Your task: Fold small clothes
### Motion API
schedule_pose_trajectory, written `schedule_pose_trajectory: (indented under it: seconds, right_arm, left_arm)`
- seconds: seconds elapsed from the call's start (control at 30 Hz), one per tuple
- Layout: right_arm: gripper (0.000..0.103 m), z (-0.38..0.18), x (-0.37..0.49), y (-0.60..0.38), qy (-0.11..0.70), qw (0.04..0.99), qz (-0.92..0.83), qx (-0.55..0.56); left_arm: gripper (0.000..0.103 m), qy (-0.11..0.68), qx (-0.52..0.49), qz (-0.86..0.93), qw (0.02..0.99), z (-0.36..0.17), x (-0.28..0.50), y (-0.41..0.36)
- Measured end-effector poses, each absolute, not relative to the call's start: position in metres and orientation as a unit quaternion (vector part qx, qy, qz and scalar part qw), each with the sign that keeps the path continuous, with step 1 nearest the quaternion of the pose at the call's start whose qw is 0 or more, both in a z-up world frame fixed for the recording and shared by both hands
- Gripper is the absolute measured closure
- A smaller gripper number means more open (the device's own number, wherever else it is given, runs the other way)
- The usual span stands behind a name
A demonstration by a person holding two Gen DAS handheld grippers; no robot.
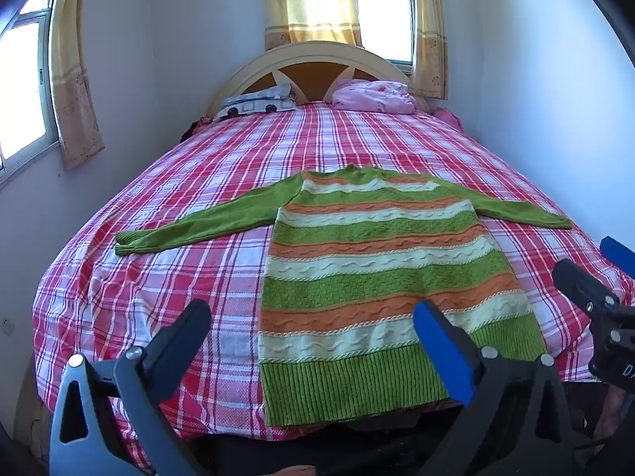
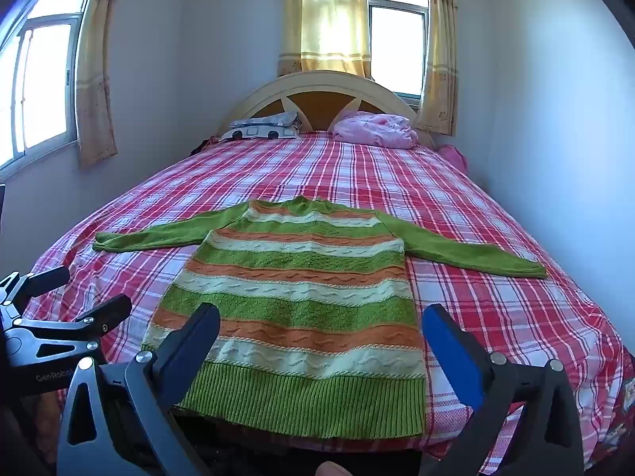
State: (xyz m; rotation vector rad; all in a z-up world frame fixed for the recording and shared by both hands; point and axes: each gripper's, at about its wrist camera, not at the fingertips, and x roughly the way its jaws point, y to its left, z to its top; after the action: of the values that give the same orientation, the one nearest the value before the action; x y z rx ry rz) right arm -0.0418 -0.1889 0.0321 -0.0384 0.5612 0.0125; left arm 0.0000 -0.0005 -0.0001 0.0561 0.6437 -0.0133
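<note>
A small knit sweater (image 1: 381, 273) with green, orange and cream stripes lies flat on the bed, hem toward me, both green sleeves spread out to the sides. It also shows in the right wrist view (image 2: 301, 301). My left gripper (image 1: 313, 317) is open and empty, hovering above the hem's left part. My right gripper (image 2: 321, 321) is open and empty, above the hem. The right gripper shows at the right edge of the left wrist view (image 1: 595, 277); the left gripper shows at the left edge of the right wrist view (image 2: 71, 293).
The bed (image 1: 198, 182) has a red and white plaid sheet. A patterned pillow (image 1: 258, 103) and a pink blanket bundle (image 1: 373, 97) lie by the headboard (image 1: 317, 53). Walls stand close on both sides. Curtained windows are behind and to the left.
</note>
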Motion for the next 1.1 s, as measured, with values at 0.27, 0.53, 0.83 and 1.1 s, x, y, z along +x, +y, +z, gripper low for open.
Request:
schedule_pose_trajectory:
  seconds: [0.27,0.53,0.83,1.1]
  right_arm:
    - [0.001,0.03,-0.042,-0.187,0.279,0.96,0.008,-0.023]
    - [0.001,0.028,-0.039,-0.19,0.286,0.958,0.008,-0.014]
    - [0.001,0.029,-0.039,-0.194,0.288,0.957,0.01,-0.012]
    - [0.001,0.026,-0.038,-0.191,0.291,0.957,0.009,-0.012]
  left_arm:
    - [0.0,0.317,0.02,-0.01,0.948,-0.001,-0.001,0.0]
    - [0.0,0.32,0.017,-0.006,0.947,-0.004,-0.001,-0.002]
    - [0.0,0.323,0.011,-0.008,0.946,-0.004,0.003,0.003]
    - [0.0,0.324,0.013,-0.008,0.946,-0.006,0.003,0.002]
